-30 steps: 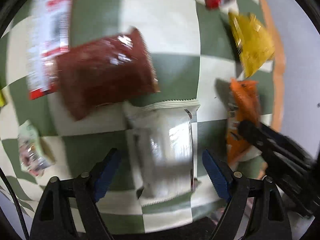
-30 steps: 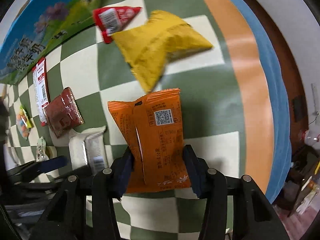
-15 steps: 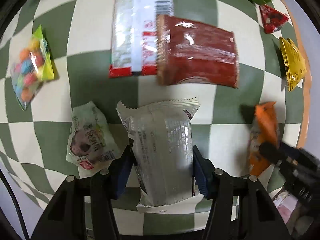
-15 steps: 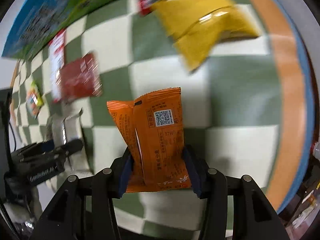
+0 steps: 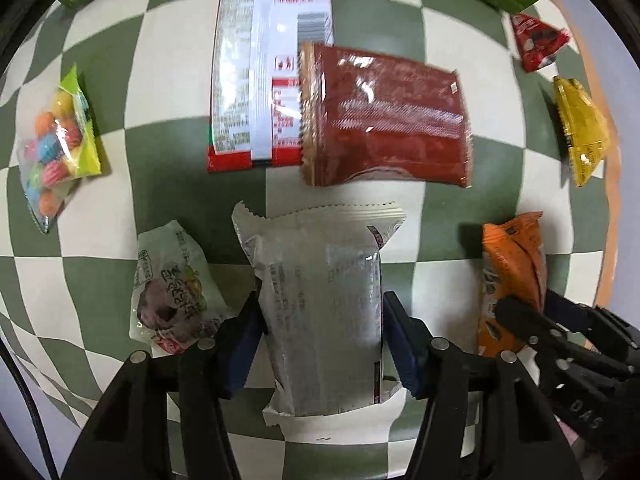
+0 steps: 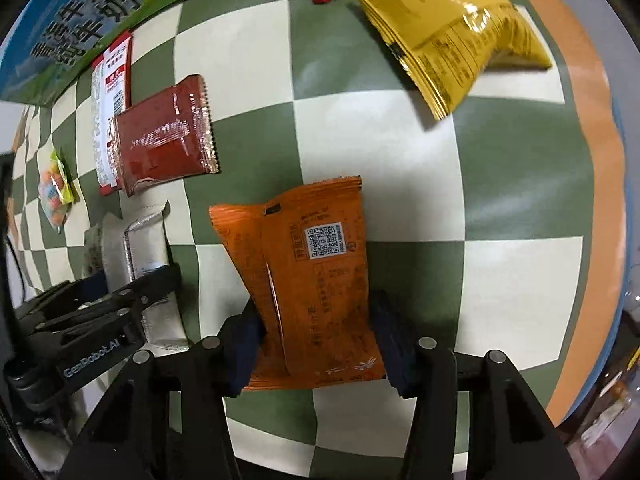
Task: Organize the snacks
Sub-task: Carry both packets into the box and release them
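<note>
Left wrist view, scanned left to right: candy bag far off to the left of the left claw; crumpled green-white packet just beside the left finger; silver packet clamped between the blue pads, pinched across its lower half with the crimped top pointing forward, probably so as to lift clear of the checkered cloth without folding. Ahead of the claw, long white-and-red packet with dark red packet overlapping its right edge; further right, small red packet and yellow packet, well apart near the cloth's border. Right wrist view, likewise left to right: green-and-blue box far ahead to the left, then the right claw clenched on an orange packet, gripped low at both side edges, printed back up, standing straight out from the fingers. Both packets seemingly raised for carrying; sorting likely at an early stage, most snacks lying loose.
</note>
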